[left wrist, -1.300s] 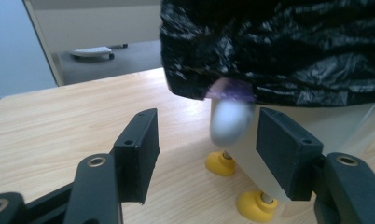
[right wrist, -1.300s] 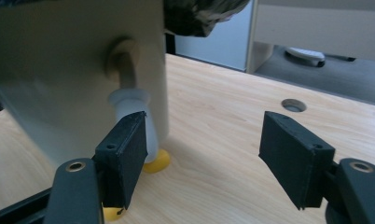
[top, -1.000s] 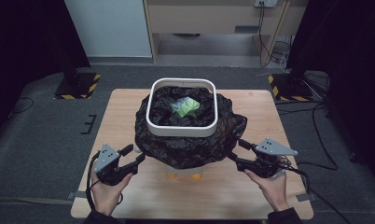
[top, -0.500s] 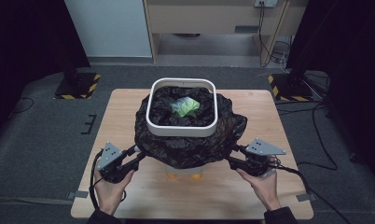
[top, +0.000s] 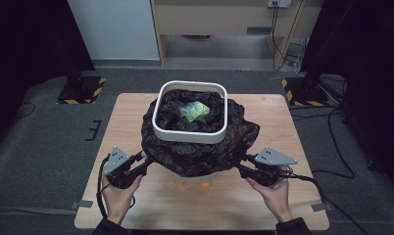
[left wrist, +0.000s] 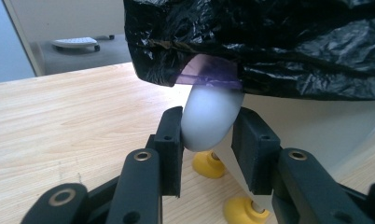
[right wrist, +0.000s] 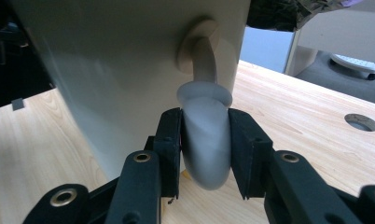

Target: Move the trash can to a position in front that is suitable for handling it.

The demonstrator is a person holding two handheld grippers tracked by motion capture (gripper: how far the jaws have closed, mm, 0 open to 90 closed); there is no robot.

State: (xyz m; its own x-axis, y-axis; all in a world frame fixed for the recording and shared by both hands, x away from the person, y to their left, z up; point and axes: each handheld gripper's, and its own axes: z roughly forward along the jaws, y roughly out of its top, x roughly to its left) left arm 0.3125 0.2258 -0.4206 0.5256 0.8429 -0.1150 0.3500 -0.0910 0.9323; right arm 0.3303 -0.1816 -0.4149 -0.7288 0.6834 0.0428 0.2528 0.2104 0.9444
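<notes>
A white square bin (top: 190,132) lined with a black bag (top: 200,156) stands mid-table on yellow feet (left wrist: 209,165). Crumpled green stuff (top: 195,111) lies inside. The bag's skirt drapes over the bin's sides. My left gripper (top: 145,159) reaches under the skirt at the bin's left side. Its jaws have just been closing and now clamp a white rounded handle (left wrist: 206,116). My right gripper (top: 240,166) sits at the bin's right side. Its jaws have also just been closing, and both pads press the curved white handle (right wrist: 205,135) that sticks out of the bin wall.
The wooden table (top: 283,127) has bare board around the bin and a round hole (right wrist: 361,122) near one edge. Cables trail from both grippers. Beyond the table are dark stands with striped bases (top: 82,90) and a wooden cabinet (top: 224,19).
Both pairs of jaws have narrowed onto the bin's side handles. The hands have hardly shifted, and the bin has stayed in place.
</notes>
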